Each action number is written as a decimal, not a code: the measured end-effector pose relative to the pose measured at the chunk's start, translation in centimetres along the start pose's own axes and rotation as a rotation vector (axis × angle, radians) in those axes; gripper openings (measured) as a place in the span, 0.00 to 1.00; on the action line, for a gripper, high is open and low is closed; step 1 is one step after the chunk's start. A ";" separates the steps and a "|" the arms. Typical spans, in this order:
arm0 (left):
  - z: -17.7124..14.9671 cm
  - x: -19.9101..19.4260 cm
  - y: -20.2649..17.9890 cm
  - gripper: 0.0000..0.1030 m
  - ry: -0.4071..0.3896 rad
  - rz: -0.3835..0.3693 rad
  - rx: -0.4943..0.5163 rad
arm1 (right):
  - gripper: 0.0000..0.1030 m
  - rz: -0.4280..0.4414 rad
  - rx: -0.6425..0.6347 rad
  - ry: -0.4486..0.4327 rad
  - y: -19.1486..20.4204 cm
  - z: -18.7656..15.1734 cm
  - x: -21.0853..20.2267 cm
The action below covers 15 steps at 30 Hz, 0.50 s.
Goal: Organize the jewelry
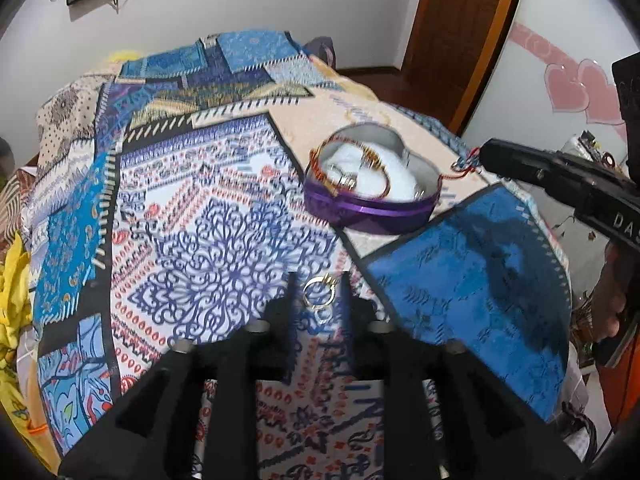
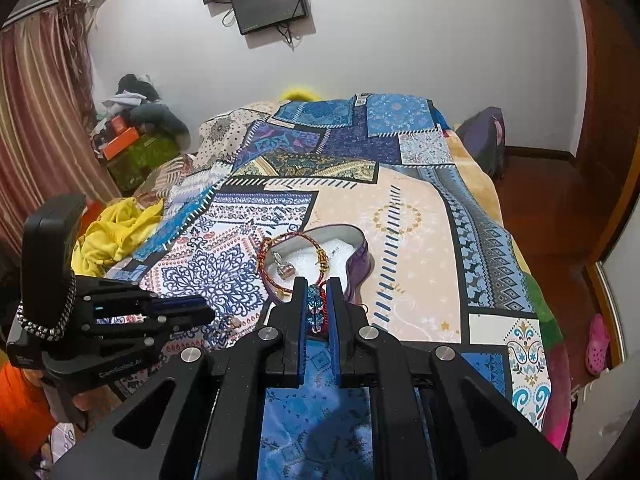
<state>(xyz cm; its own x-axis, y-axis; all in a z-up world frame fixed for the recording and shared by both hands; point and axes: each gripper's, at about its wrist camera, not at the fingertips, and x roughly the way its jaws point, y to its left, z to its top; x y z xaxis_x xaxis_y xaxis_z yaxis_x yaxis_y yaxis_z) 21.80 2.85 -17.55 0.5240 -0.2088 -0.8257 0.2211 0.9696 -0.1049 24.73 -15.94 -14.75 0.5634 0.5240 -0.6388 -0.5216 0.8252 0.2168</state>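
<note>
Right hand-held gripper (image 2: 317,304) pinching blue beaded bracelet (image 2: 315,307), ring (image 1: 317,295) only in left view

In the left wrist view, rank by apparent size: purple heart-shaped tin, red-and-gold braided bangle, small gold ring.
1. Purple heart-shaped tin
2. Red-and-gold braided bangle, lying in the tin
3. Small gold ring, smallest even though it is nearest the camera
</note>
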 end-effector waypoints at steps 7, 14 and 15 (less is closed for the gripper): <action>-0.4 2.0 0.4 0.38 0.056 -0.025 -0.021 | 0.08 0.011 0.010 0.025 -0.2 -0.4 0.8; 0.0 3.4 0.5 0.38 0.053 -0.050 -0.057 | 0.08 0.021 -0.003 0.015 0.3 0.0 0.8; 0.0 3.5 0.4 0.38 0.051 -0.044 -0.052 | 0.08 0.023 -0.002 0.013 0.3 0.1 0.8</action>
<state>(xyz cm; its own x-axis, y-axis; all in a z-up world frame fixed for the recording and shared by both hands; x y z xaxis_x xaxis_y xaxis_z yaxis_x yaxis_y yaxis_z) 23.66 2.52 -20.47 0.4715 -0.2460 -0.8469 0.1993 0.9652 -0.1694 25.09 -15.23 -15.15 0.5428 0.5403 -0.6430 -0.5360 0.8123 0.2301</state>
